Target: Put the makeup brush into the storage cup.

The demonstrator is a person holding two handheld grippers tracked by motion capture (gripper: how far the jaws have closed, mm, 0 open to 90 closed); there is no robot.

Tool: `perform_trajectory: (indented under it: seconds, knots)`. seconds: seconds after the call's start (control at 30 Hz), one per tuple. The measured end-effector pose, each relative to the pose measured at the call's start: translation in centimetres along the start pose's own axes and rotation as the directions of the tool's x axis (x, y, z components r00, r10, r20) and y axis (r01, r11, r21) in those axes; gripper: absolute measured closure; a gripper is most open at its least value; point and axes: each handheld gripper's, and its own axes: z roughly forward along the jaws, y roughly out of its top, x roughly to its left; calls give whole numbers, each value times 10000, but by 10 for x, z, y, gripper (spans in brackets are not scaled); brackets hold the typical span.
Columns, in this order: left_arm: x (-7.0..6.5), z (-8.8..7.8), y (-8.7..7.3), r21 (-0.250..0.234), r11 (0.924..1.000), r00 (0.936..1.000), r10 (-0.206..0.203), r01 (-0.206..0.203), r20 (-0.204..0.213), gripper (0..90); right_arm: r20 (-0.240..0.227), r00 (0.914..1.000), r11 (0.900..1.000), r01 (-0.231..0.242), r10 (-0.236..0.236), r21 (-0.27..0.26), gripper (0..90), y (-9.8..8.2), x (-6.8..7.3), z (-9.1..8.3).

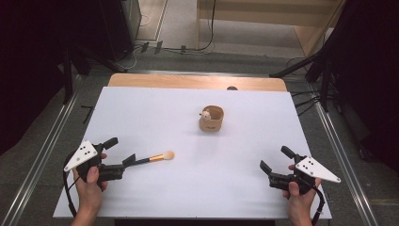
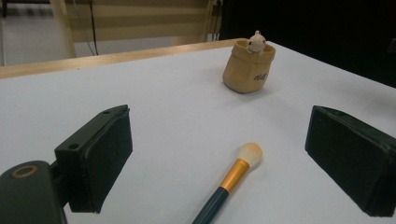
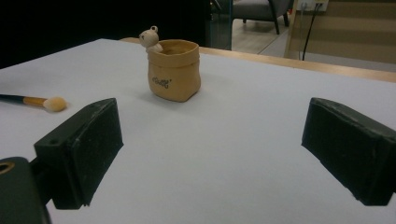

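Lying flat on the white table (image 1: 155, 197), a makeup brush (image 1: 153, 158) is seen with its dark handle running between the spread jaws of the left gripper (image 1: 120, 151) — the pads stand well apart on either side and nothing is clasped. In the left gripper view the brush (image 2: 231, 179) is shown from below the frame upward, a gold ferrule joining the handle to a pale, rounded tuft that points ahead of the jaws toward a small tan pot (image 2: 248, 67). A little bear figure (image 2: 256, 42) is perched on the pot's rim.

The right gripper (image 1: 277, 160) is held low over the table by the person's right hand (image 1: 301, 195), its jaws likewise released and wide, with bare table between them. In the right gripper view the tan pot (image 3: 174, 70) is placed ahead of the jaws and slightly toward the left one, upright, with lettering on its side too small to be read; the bear (image 3: 150, 39) sits on its far-left rim. The brush tip (image 3: 53, 103) is found off to the left, beyond the left jaw — well apart from this gripper.
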Motion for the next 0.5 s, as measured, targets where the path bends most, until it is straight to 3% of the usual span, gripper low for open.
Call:
perform_trajectory:
  seconds: [0.07,0.23,0.27,0.4,0.5]
  knots:
    - [0,2,1,119,9999,10000,18,-18,72,83,17,10000,10000,-31,31,-17,60,1,-1,-1]
    - [2,17,6,937,9956,9997,-85,62,241,127,28,10000,10000,-30,30,-2,68,0,-3,-2]
    - [3,25,7,1318,9913,9989,-106,44,464,137,13,10000,10000,-39,39,55,72,0,-3,-1]
    - [2,38,10,1951,9807,9974,8,-150,724,141,3,10000,9999,26,-26,105,79,1,-2,-1]
    - [-1,48,12,2513,9675,9975,122,-292,691,152,-8,10000,9999,33,-33,133,82,1,-2,-1]
